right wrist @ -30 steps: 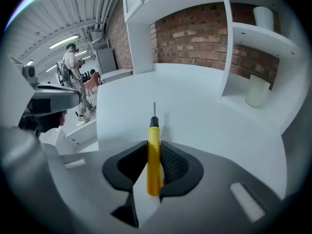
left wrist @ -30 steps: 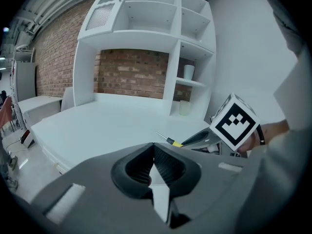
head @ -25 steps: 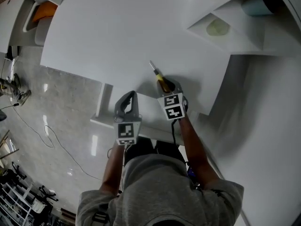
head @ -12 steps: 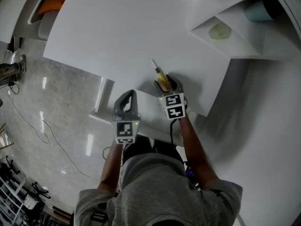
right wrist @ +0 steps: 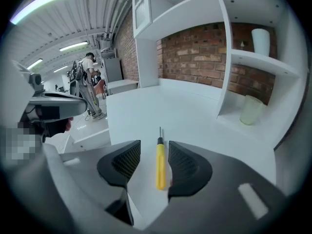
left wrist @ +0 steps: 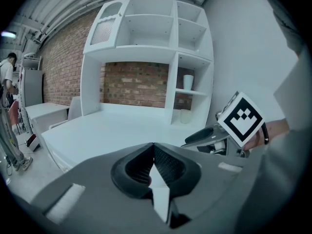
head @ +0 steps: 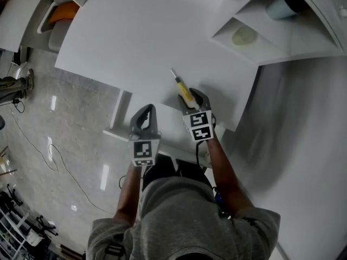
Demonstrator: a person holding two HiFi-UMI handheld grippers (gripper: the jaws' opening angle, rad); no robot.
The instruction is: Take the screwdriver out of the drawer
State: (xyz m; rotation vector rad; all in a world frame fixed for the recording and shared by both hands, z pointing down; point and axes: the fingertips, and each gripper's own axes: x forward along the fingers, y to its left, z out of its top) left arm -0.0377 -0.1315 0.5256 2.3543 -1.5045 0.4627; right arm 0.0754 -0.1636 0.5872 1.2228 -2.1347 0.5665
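The screwdriver, with a yellow handle and a thin metal shaft, lies flat on the white tabletop, tip pointing away from me. My right gripper hovers just over its handle end. In the right gripper view the screwdriver lies between the spread pads and neither touches it; the right gripper is open, and its jaws have just been opening, then closing slightly. My left gripper hangs to the left over the pulled-out white drawer. The left gripper is shut with nothing in it.
A white shelf unit stands on the table's far right with a pale cup in its lower bay. An orange thing sits at the far left. Cables trail over the glossy floor. People stand far back.
The right jaws have opened and let go of the screwdriver, which now lies on the tabletop. Both grippers have risen a little.
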